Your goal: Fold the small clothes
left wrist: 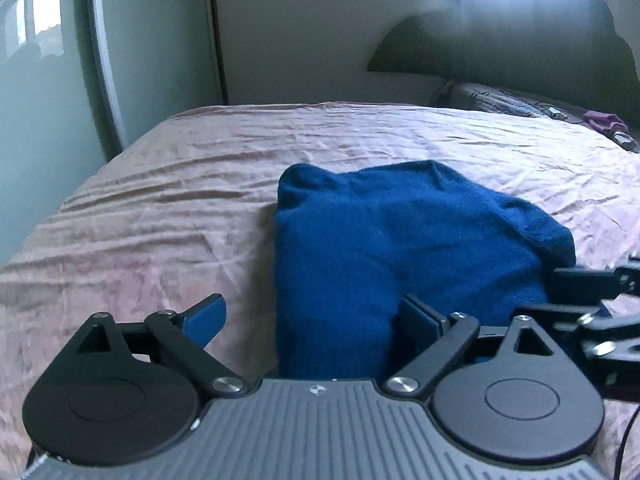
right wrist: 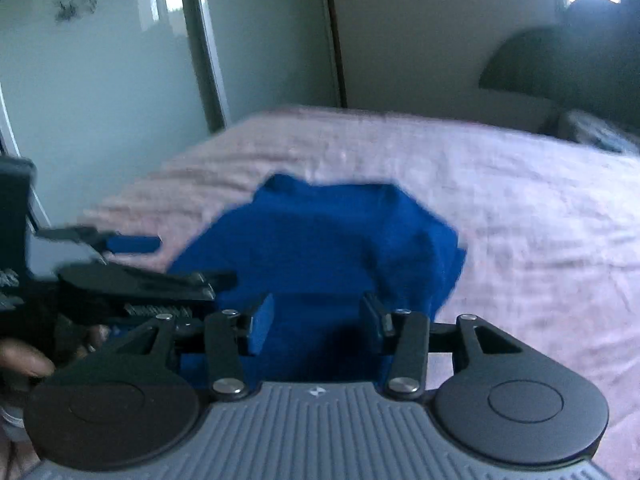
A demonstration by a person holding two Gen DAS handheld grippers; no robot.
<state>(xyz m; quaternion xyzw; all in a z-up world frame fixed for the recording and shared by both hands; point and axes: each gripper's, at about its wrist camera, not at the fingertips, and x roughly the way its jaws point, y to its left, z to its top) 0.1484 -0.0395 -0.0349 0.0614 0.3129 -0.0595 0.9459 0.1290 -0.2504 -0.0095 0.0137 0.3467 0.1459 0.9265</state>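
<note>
Left wrist view: sits low behind its own gripper (left wrist: 312,320), looking forward and downward across the pink bedsheet (left wrist: 160,208) toward the headboard (left wrist: 500,40). Close range; the blue garment (left wrist: 400,240) fills the centre. Right gripper (left wrist: 592,304) enters at the right edge.

Right wrist view: same heading, likewise tilted down, close over the blue garment (right wrist: 320,240); frame blurred, so detail is probably unreliable. Left gripper (right wrist: 132,260) shows at left.

Shared: garment, bedsheet (right wrist: 500,208), wardrobe doors (right wrist: 100,80), headboard (right wrist: 560,60).

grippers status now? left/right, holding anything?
Left gripper: open wide, holding nothing, blue garment edge between its fingers.
Right gripper: partly open over the garment, not gripping.
</note>
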